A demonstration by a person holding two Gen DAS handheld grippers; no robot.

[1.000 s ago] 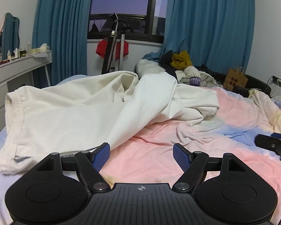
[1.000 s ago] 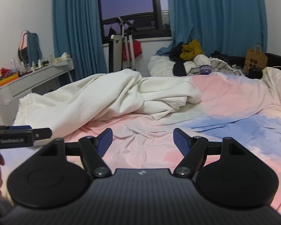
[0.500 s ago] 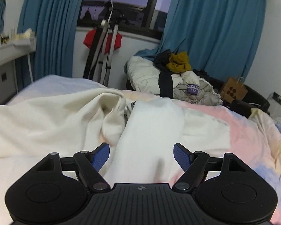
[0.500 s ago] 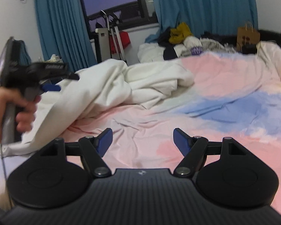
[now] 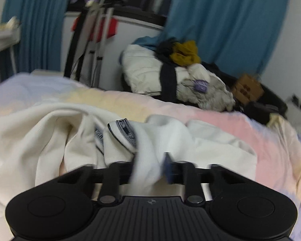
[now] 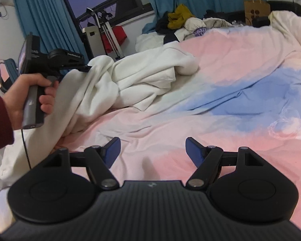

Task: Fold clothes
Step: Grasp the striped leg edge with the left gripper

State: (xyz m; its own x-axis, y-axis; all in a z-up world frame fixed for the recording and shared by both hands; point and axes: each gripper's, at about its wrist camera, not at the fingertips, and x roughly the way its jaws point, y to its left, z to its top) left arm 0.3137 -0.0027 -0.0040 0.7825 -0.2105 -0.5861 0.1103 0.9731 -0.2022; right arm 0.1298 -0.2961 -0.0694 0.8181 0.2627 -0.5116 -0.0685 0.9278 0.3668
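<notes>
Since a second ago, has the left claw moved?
Yes. The left claw has advanced toward the window wall: the clothes pile beyond the bed looms nearer, and the claw now pinches a fold of the cream garment.

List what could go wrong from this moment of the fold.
1. The left gripper pinches only a bunched fold of the white garment, so the cloth may slip out when lifted; the blur hides how deep the grip is.
2. The right gripper hangs open above the pink-and-blue bedcover, away from the garment; a one-sided lift would probably drag it into a twist.
</notes>
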